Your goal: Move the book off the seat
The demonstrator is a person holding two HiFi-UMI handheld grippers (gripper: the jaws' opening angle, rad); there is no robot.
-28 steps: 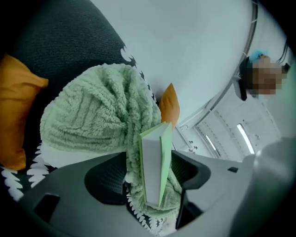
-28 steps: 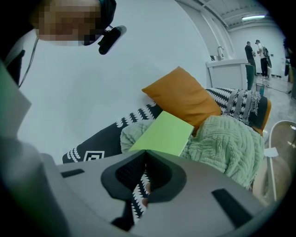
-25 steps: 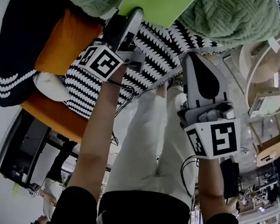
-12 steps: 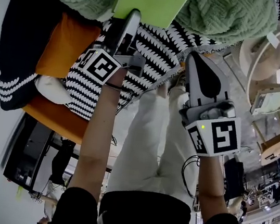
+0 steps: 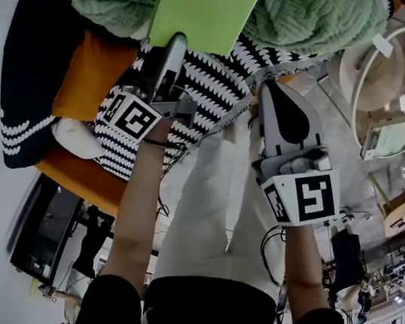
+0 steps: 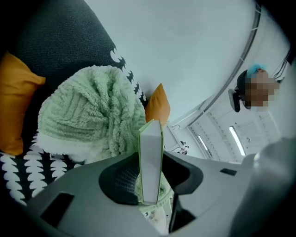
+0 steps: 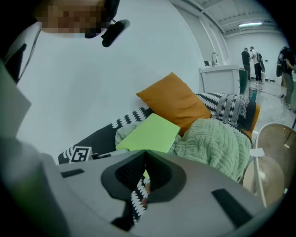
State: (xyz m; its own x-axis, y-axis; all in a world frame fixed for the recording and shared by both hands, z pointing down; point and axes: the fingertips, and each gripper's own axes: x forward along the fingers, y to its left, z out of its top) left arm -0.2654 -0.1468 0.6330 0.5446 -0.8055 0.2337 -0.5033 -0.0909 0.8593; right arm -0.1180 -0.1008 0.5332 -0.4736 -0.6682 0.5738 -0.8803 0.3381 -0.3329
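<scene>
The lime-green book (image 5: 204, 5) lies on a fluffy green blanket (image 5: 317, 15) on the seat. My left gripper (image 5: 174, 42) reaches to the book's near edge. In the left gripper view the book (image 6: 150, 162) stands edge-on between the jaws, which are closing, and both pads touch its covers. My right gripper (image 5: 274, 92) hovers to the right over the seat's front edge, shut with nothing in it. In the right gripper view the book (image 7: 150, 132) lies flat beyond the closed jaw tips (image 7: 145, 152).
A black-and-white patterned throw (image 5: 215, 83) covers the seat front, with an orange cushion (image 5: 87, 74) at the left. A round wooden side table (image 5: 400, 90) stands at the right. The person's white-trousered legs (image 5: 212, 197) are below the grippers. People stand far back (image 7: 252, 55).
The left gripper's jaws have come together round the book's near edge. Both grippers and the book sit slightly further left in the view.
</scene>
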